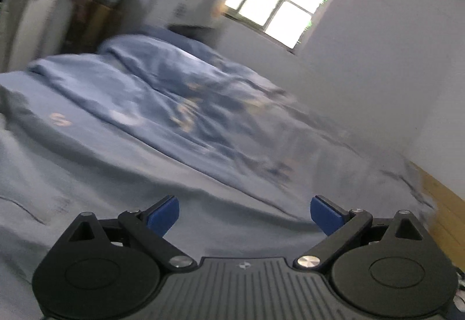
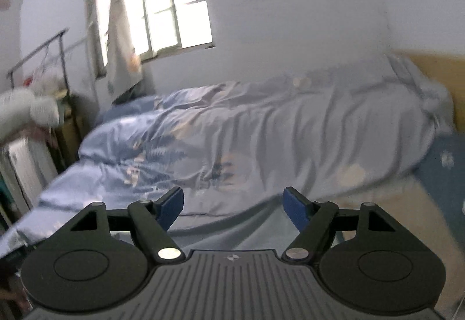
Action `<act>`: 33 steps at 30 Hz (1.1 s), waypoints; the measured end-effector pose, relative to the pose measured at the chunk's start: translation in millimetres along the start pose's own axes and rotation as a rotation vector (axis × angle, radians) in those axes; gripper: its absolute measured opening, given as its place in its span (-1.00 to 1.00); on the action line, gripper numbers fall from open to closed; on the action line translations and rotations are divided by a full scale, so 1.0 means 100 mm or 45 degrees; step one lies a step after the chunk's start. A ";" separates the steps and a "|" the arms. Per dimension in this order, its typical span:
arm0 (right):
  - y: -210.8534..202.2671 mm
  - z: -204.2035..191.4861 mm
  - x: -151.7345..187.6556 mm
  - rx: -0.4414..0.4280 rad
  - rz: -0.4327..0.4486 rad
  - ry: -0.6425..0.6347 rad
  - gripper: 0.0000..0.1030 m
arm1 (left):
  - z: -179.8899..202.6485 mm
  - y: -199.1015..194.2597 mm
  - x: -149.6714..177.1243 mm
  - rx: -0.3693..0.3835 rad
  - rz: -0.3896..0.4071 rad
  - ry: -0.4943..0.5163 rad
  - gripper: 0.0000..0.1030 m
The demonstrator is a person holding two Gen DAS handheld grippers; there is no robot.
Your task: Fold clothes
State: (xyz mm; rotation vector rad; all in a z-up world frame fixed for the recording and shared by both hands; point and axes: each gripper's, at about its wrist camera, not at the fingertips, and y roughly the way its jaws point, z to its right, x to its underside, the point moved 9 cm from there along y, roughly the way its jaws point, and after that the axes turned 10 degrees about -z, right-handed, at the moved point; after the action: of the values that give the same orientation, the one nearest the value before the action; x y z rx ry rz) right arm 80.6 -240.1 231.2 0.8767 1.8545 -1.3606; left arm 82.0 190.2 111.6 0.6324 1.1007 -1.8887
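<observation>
Lower centre of both frames: left claw (image 1: 243,213) and right claw (image 2: 233,208) wide, empty. Advice: find a garment edge on the bed (image 1: 87,163) before closing.

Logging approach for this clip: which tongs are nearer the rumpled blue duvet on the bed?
Left. The left tongs hover over the bed sheet, just short of the duvet; the right tongs are off the bed's side.
</observation>
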 end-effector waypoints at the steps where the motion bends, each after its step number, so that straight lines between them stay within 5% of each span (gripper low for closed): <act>1: 0.05 0.11 0.13 -0.018 -0.017 0.075 0.51 | 0.10 0.02 0.06 0.023 -0.013 0.019 0.94; 10: 1.05 1.11 1.00 -0.013 -0.155 0.586 0.47 | 0.64 0.41 0.51 0.033 -0.084 0.233 0.94; 14: 1.58 1.56 1.08 -0.045 -0.192 0.814 -0.16 | 0.70 0.56 0.54 0.022 -0.087 0.230 0.94; 18: 2.02 1.84 1.08 -0.082 -0.160 0.982 -0.18 | 0.71 0.65 0.55 0.013 -0.088 0.222 0.94; 26: 2.56 2.09 1.10 0.129 -0.171 1.015 -0.19 | 0.66 0.84 0.59 -0.025 -0.102 0.205 0.94; 28: 2.60 2.11 1.09 0.159 -0.169 0.997 -0.54 | 0.63 0.87 0.60 -0.037 -0.106 0.203 0.94; 33: 2.49 1.97 0.74 0.271 -0.148 0.665 -0.84 | 0.51 0.89 0.59 -0.066 -0.109 0.176 0.94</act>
State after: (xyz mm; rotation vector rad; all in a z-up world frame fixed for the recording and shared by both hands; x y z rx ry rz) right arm 269.1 -362.5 -4.0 1.3533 2.1987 -1.5234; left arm 126.8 97.8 52.5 0.7051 1.2791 -1.9051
